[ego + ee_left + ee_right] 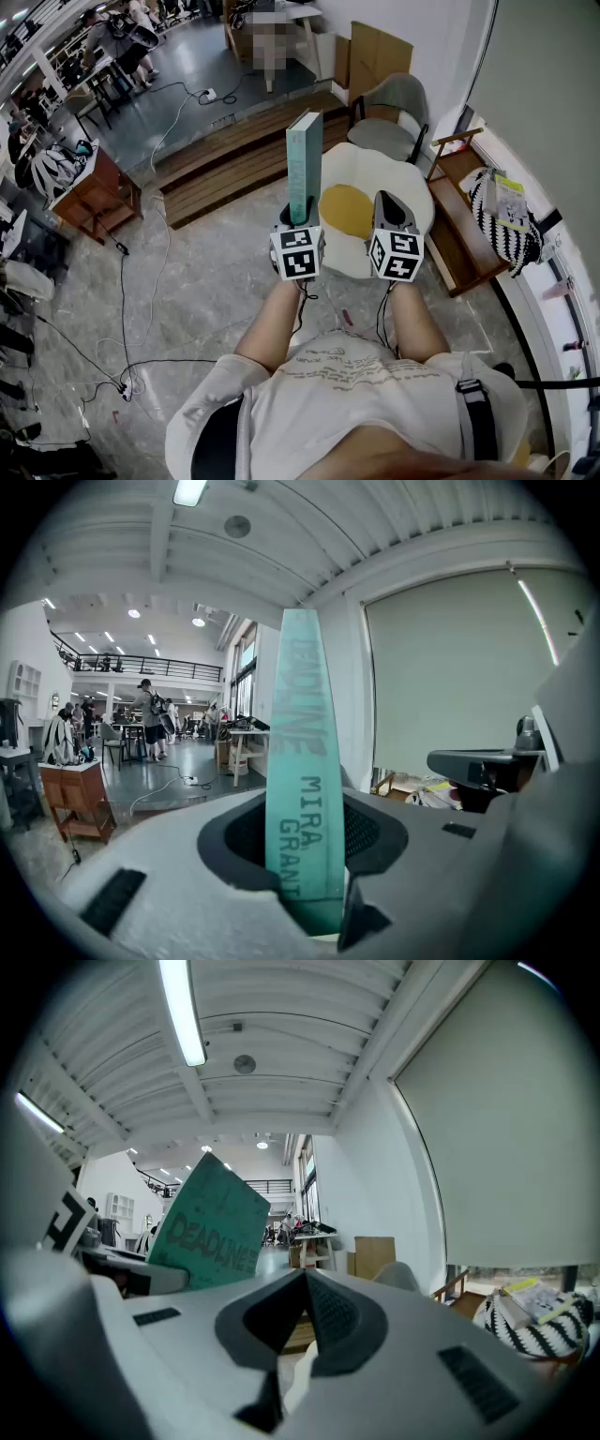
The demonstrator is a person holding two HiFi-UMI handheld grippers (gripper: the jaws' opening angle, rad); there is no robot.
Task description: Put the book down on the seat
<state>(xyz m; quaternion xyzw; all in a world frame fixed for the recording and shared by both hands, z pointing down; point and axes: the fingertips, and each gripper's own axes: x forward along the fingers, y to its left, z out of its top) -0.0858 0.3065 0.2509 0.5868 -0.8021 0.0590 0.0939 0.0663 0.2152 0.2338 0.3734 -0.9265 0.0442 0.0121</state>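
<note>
The white seat [377, 169] lies just ahead, below the teal book [304, 164], which stands upright, clamped in the left hand-held gripper [298, 223]. Tip it flat, low over the seat, before releasing. The right hand-held gripper [389, 202] has its jaws together, empty.

The pale stone floor [216, 272] carries a cream, lobed seat [394, 173] with a round yellow patch [345, 211] on its top. Black cables [123, 309] trail over the floor at the left. At the right, a low wooden bench [459, 246] bears a black-and-white striped bag [502, 225].
</note>
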